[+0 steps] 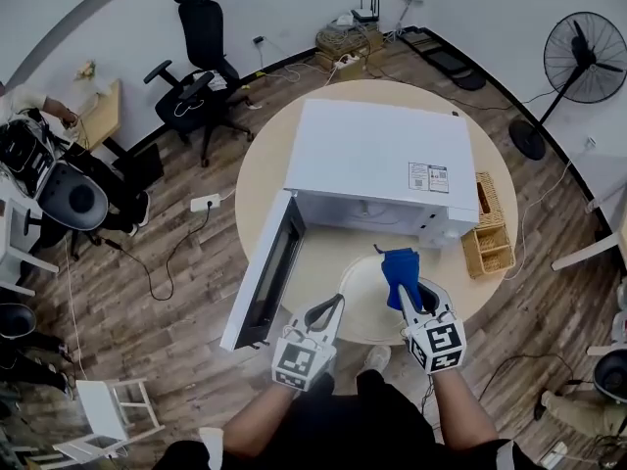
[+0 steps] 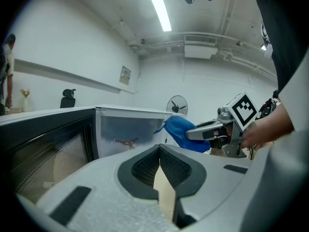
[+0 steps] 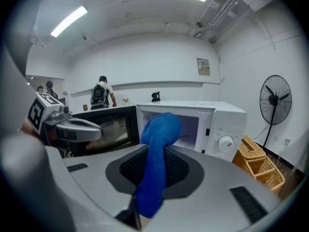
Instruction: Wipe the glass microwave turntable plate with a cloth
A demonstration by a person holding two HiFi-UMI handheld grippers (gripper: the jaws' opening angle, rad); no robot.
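Starting left of the microwave (image 1: 382, 155), its door (image 1: 265, 272) hangs wide open, swung out toward me over the edge of the round table (image 1: 279, 140). Just right of that door, in front of the microwave's open mouth, I hold my left gripper (image 1: 333, 306). Its jaws are pressed together at the tips, and its own view shows only bare tabletop between them. The tips reach the left rim of the glass turntable plate (image 1: 364, 316), though I cannot tell whether they touch it. The plate lies flat on the table in front of the microwave, outside the cavity and between my two grippers. Further right, my right gripper (image 1: 411, 294) hangs over the right part of the plate, its jaws clamped on the blue cloth (image 1: 399, 265). The cloth sticks out past the jaw tips toward the microwave's front and bunches into a rounded end above the far side of the plate. Whether the cloth touches the glass I cannot tell. Right of the microwave, a wicker basket (image 1: 490, 233) sits on the table's edge.
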